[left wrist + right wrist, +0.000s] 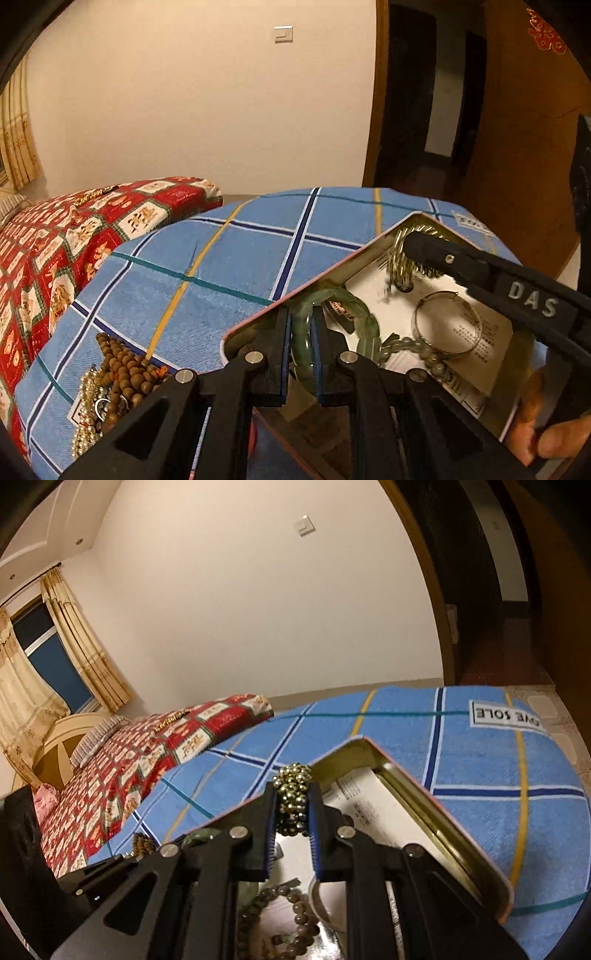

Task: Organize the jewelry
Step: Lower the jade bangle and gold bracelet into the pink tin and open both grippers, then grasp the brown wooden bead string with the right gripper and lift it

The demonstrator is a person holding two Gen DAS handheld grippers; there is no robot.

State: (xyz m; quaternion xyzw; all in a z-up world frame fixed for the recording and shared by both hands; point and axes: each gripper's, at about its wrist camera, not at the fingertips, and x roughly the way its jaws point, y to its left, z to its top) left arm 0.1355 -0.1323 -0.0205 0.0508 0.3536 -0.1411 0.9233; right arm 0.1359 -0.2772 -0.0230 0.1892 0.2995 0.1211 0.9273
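My left gripper point(301, 328) is shut on a green jade bracelet point(354, 314) at the near-left corner of an open metal tin point(373, 243). My right gripper point(293, 805) is shut on a gold bead bracelet point(293, 779), held over the tin point(406, 779); from the left wrist view it reaches in from the right with the gold bracelet point(400, 266) at the tin's far corner. Inside the tin lie a silver bangle point(447, 325), a grey-green bead bracelet point(424, 350) and a printed paper point(484, 339). Brown bead strands point(291, 915) show below my right gripper.
A pile of brown wooden beads and pearl necklaces point(110, 384) lies on the blue plaid cloth point(221, 266) to the tin's left. A red patterned bed cover point(74, 236) lies beyond. A doorway point(424, 110) is at the far right.
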